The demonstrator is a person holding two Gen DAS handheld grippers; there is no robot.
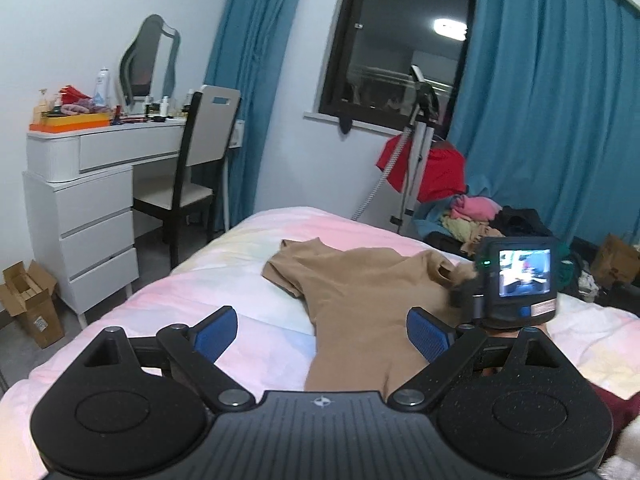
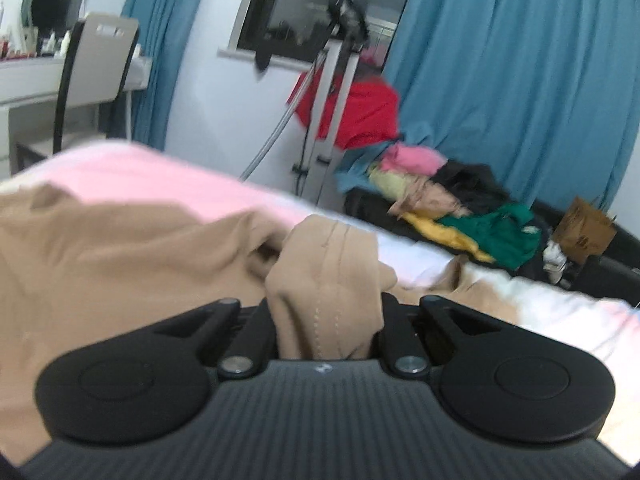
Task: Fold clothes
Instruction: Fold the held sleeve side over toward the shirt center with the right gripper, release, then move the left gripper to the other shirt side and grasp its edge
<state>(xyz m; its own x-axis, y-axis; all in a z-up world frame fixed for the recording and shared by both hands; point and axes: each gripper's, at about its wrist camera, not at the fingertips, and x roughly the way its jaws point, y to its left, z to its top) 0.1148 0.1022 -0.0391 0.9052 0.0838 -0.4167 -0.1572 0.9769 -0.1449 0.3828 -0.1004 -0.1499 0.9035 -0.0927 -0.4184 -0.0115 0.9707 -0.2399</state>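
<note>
We see our left gripper [image 1: 320, 330] with its blue-padded fingers [image 1: 426, 338] spread wide above the tan short-sleeved knit top [image 1: 360, 288], which lies flat on the pink quilted bed [image 1: 256, 236]. Our right gripper [image 2: 326, 312] is clamped on a bunched sleeve (stitching visible) of that top.

Bare bed [image 1: 256, 240] lies left of the tan shirt [image 1: 360, 280]; the right claw [image 1: 516, 284] blocks the shirt's right side.

Left tool [image 1: 320, 330]: matte black body, ribbed centre plate, blue textured pads [image 1: 427, 335], silver pivot screws. Right tool [image 2: 326, 312]: same black build.
</note>
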